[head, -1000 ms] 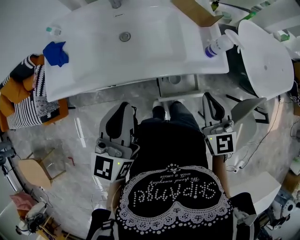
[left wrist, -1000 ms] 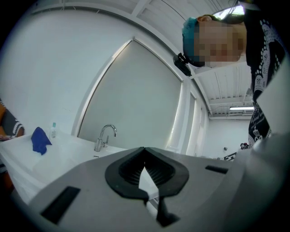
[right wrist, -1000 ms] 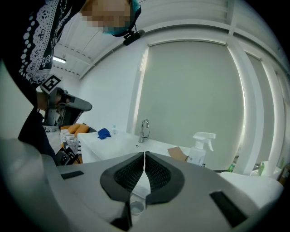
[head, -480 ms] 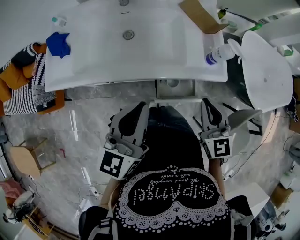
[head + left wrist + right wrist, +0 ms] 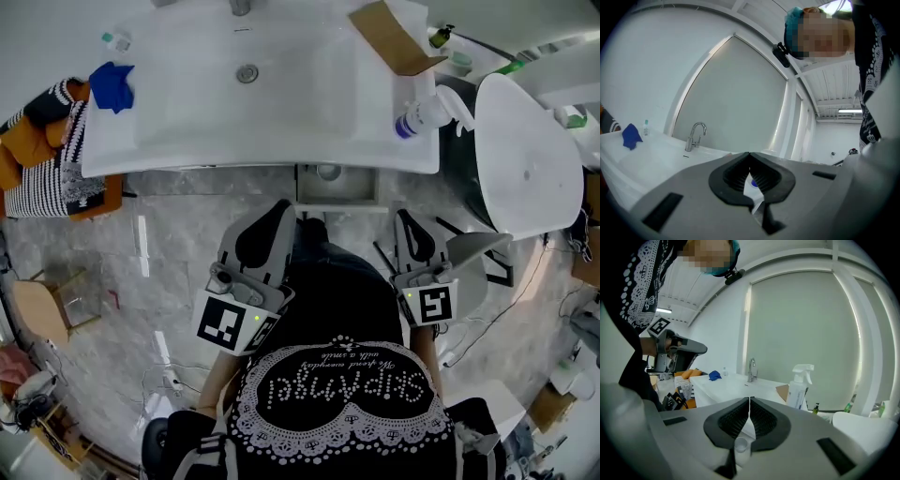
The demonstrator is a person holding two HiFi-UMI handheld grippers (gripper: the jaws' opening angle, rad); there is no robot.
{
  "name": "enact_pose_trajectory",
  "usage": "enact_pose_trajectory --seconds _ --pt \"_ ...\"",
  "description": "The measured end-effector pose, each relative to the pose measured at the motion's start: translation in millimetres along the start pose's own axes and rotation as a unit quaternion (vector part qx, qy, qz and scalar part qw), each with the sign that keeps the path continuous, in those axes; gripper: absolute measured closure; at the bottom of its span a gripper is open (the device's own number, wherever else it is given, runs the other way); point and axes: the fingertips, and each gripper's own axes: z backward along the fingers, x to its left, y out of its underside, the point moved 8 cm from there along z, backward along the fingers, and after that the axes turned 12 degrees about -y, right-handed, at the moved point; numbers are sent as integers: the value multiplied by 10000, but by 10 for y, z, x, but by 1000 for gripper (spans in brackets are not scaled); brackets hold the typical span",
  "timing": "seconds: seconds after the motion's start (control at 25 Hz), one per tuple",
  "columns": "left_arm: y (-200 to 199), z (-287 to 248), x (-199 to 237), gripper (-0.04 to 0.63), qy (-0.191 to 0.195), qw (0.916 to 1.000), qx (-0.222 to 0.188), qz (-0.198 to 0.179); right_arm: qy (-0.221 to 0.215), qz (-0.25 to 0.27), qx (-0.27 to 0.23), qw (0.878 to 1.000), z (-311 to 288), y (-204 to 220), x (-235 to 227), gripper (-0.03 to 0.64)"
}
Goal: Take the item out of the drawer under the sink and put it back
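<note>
Both tools are clenched on nothing. The left gripper [image 5: 279, 214] at frame centre and the right gripper [image 5: 406, 221] to its right each have their jaws pressed together, short of the open drawer [image 5: 354, 187] under the white sink [image 5: 281, 103]. In the drawer, upper centre, lies a small round item [image 5: 328, 172], possibly a clear cup. A spray bottle [image 5: 419, 114] stands at the sink's right edge and a blue cloth [image 5: 112, 84] lies upper left.

Open floor [image 5: 187, 244] leads to the drawer [image 5: 336, 185] under the overhanging counter [image 5: 187, 141]; white tub [image 5: 530, 159] flanks right
</note>
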Motion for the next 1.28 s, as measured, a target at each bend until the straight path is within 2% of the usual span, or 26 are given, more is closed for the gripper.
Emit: enact_pose_trajectory --seconds 0.28,0.56,0.72,0.84,1.12,1.28 --pt "51 21 -109 591 -135 9999 14 -10 -242 342 -94 9991 -42 -15 -29 597" --pt "56 -43 -179 591 -154 9998 72 38 -451 601 59 9972 -86 26 -36 597" --pt "82 -65 -175 591 -66 9998 164 13 -643 1285 754 9868 -152 88 -35 597" --pt "112 -71 -185 591 -104 9996 250 40 -651 1340 983 9840 -214 122 -31 597" --pt "157 -8 -86 591 -495 9978 395 218 -794 1440 1346 9772 -343 233 25 597" --pt "145 70 0 591 -742 9964 322 261 -912 1905 1755 9616 -481 303 54 596"
